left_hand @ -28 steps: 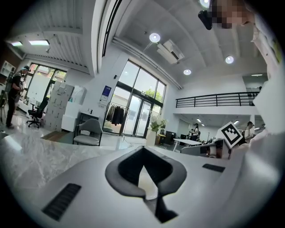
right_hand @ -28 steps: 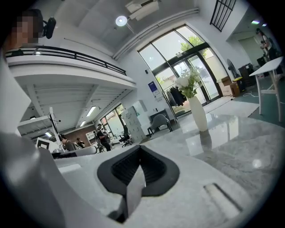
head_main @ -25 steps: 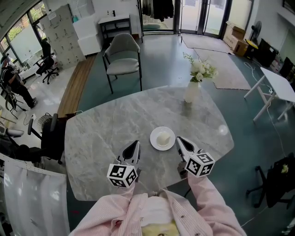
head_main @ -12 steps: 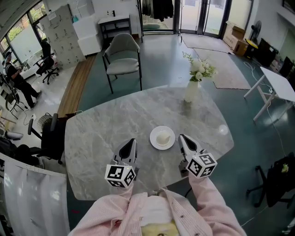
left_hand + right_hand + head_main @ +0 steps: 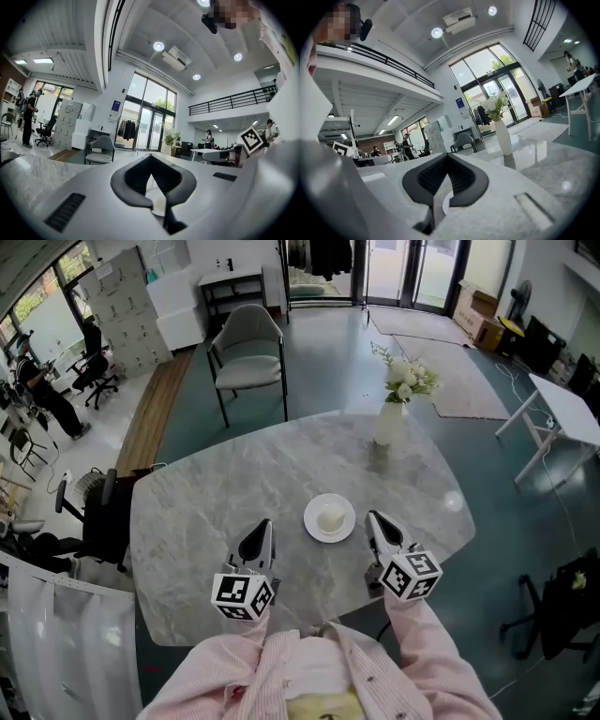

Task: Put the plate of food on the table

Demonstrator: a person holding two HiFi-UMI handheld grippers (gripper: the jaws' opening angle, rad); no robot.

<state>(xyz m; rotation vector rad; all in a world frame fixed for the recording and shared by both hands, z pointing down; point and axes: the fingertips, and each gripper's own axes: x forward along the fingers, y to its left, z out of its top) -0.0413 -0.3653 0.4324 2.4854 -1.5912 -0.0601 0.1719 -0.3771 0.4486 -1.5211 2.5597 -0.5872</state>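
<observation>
A small white plate (image 5: 329,518) with a pale piece of food on it rests on the grey marble table (image 5: 216,493), near its front middle. My left gripper (image 5: 260,532) hovers just left of the plate, shut and empty. My right gripper (image 5: 376,522) hovers just right of the plate, also shut with nothing in it. Neither touches the plate. In the left gripper view the left gripper (image 5: 150,163) has its jaws together, and the plate (image 5: 157,204) shows low behind them. In the right gripper view the right gripper (image 5: 448,160) is shut, with a sliver of the plate (image 5: 446,202) showing.
A white vase of white flowers (image 5: 392,418) stands at the table's far side. A grey chair (image 5: 247,357) sits beyond the table. A black office chair (image 5: 97,521) is at the left edge, and a white side table (image 5: 568,412) stands at the right.
My left gripper has edged slightly to the left, away from the plate. The right gripper and the plate have stayed in place.
</observation>
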